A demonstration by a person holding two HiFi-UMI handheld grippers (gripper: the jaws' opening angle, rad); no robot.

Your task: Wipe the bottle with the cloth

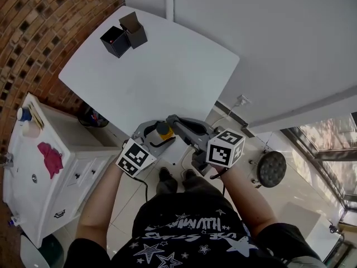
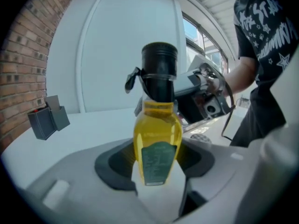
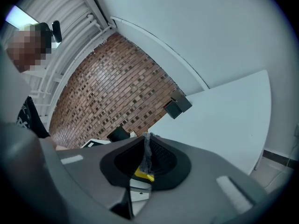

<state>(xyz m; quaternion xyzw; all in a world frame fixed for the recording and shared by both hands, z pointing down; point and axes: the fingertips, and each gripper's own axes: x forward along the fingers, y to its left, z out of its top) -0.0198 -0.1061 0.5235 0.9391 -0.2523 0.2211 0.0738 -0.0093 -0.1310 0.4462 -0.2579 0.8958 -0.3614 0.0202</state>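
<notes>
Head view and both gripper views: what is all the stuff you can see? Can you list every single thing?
table: 1, white, middle of the head view
boxes: 2, black, on the table's far left corner
bottle: 1, yellow with a black cap, clamped in the left gripper
cloth: 1, grey, pinched in the right gripper
cabinet: 1, white, left of the table
pink rag: 1, pink, on top of the cabinet
brick wall: 1, red-brown, far left
round object: 1, dark, on the floor at right; cannot tell what it is
left gripper: 1, grey, shut on the bottle
right gripper: 1, grey, shut on the cloth
person: 1, black star-print shirt, bottom of the head view
</notes>
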